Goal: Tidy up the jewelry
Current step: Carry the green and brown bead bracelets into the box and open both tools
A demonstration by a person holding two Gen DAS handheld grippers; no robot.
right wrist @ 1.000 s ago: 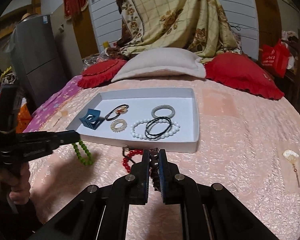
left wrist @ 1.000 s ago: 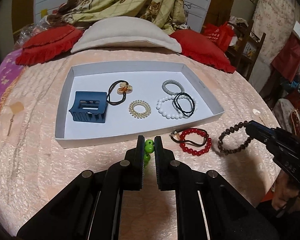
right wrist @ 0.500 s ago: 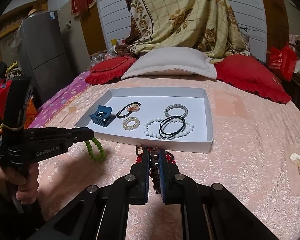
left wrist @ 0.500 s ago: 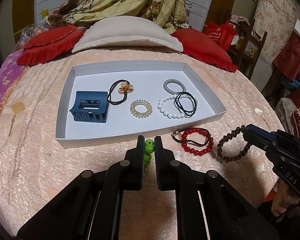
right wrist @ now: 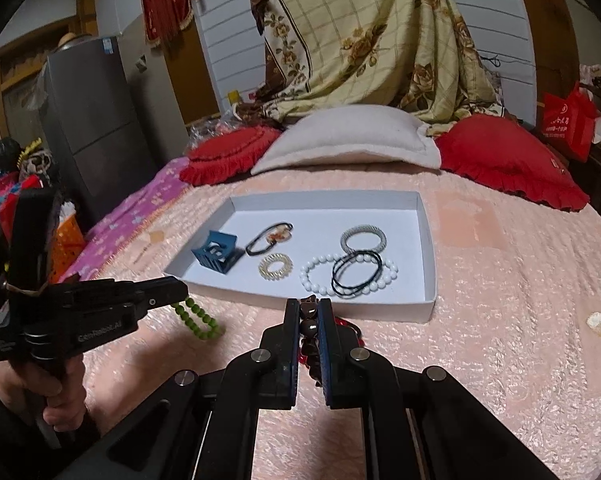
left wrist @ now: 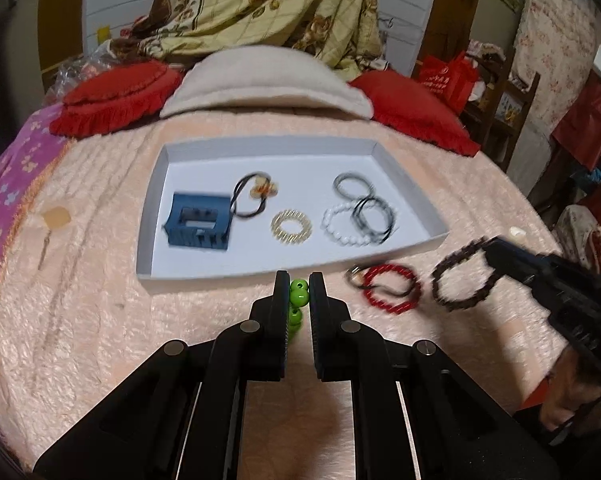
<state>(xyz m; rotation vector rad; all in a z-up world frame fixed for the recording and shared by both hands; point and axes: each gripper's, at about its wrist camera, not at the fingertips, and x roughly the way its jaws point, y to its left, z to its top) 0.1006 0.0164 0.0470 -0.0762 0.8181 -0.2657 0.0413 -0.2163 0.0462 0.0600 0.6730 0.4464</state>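
A white tray (left wrist: 420,208) lies on the pink bedspread and holds a blue hair claw (left wrist: 198,221), a flower hair tie (left wrist: 260,190), a gold coil tie (left wrist: 291,227), a white bead bracelet (left wrist: 340,236), black ties (left wrist: 374,214) and a grey band (left wrist: 350,184). My left gripper (left wrist: 299,284) is shut on a green bead bracelet (left wrist: 299,298), which hangs from it in the right wrist view (right wrist: 198,318). My right gripper (right wrist: 309,306) is shut on a dark brown bead bracelet (right wrist: 309,326), lifted (left wrist: 460,280) right of the red bead bracelet (left wrist: 392,288) on the bedspread.
Red cushions (left wrist: 116,96) and a cream pillow (left wrist: 264,80) lie behind the tray. A small tag with a pin (left wrist: 54,218) lies left of the tray and a shell pin (right wrist: 600,324) lies to its right. A grey fridge (right wrist: 92,128) stands left of the bed.
Both grippers have risen with their bracelets. The brown bracelet has come off the bedspread and hangs from my right gripper. The red bracelet has stayed put.
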